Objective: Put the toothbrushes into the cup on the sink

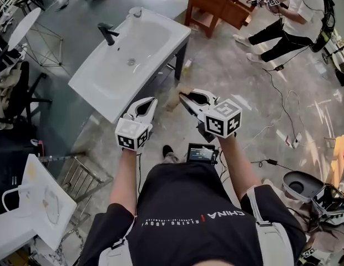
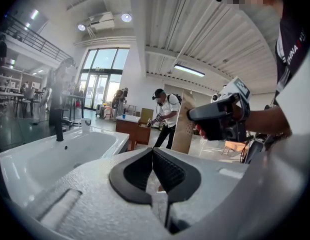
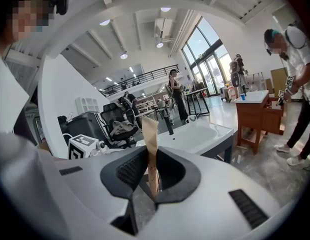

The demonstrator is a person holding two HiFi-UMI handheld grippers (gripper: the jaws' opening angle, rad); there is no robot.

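Right gripper view shows a flat brown paper packet (image 3: pixel 150 134) clamped edge-on between the jaws of the right gripper (image 3: pixel 151 153), the dark pads pressing on both of its faces. What the packet contains cannot be made out. It is in the air, well apart from the sink (image 1: pixel 105 76) and from the cup (image 1: pixel 136 11), which stands on the sink's far rim at a corner.

The left gripper (image 2: pixel 153 151) is beside it, jaws closed together with nothing between them.

The sink is a white rectangular basin on a dark-legged frame, with a black faucet (image 1: pixel 108 33) on its far edge. It stands on a grey, mottled stone-like floor (image 1: pixel 244 87) crossed by loose cables. The room is a tall, bright hall with large windows and a white ceiling. Across the floor another person (image 1: pixel 288 18) stands at a wooden cabinet (image 1: pixel 213 4).

By count there is one packet, one cup, one sink with one faucet, two grippers, and one wooden cabinet.

The packet's long axis runs roughly upright, crosswise to the jaws. Its upper end rises above the jaw tips, leaning slightly, and its lower end reaches down between the pads. In the head view it juts from the jaw tips on the sink's side.
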